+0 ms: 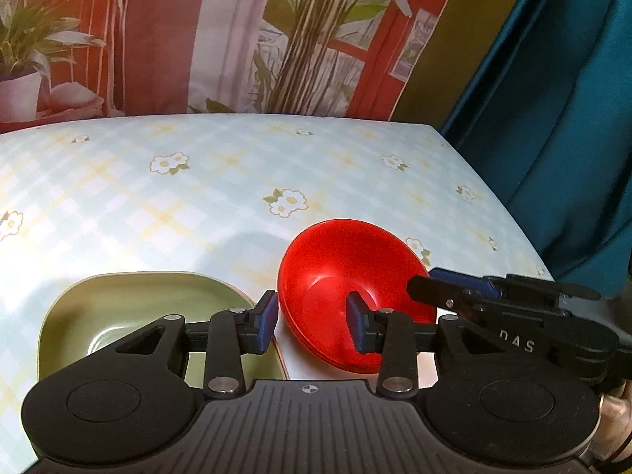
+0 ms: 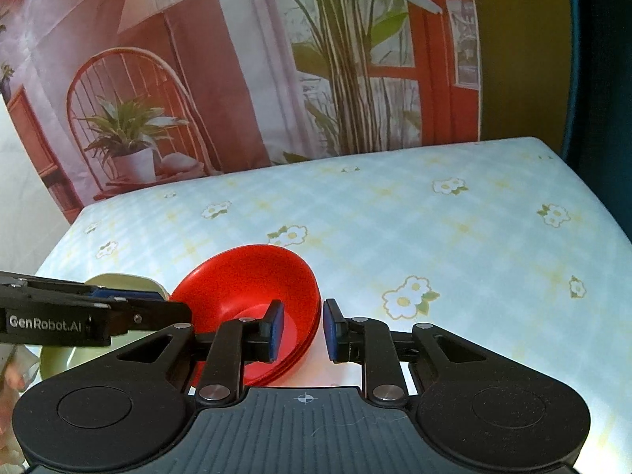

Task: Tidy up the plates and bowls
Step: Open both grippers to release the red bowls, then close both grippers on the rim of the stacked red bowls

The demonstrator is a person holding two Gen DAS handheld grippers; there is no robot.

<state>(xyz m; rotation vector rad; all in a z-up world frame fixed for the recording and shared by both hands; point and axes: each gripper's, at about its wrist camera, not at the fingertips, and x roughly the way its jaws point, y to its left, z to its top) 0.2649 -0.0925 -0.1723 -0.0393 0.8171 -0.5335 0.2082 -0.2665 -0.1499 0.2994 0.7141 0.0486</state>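
On the flowered bench (image 1: 221, 181), the green plate (image 1: 130, 308) lies flat beside stacked red bowls (image 1: 347, 276), tilted with mouths toward the cameras. The left gripper (image 1: 312, 326) gapes astride their near-left rim; the right gripper (image 2: 303, 328) is spread over their right rim.

Both wrist views closely share the red bowls (image 1: 347, 288).

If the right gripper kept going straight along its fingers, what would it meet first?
Probably the red bowls: the right gripper is open and already straddles their near-right rim, so the wall lies ahead, though depth is uncertain.
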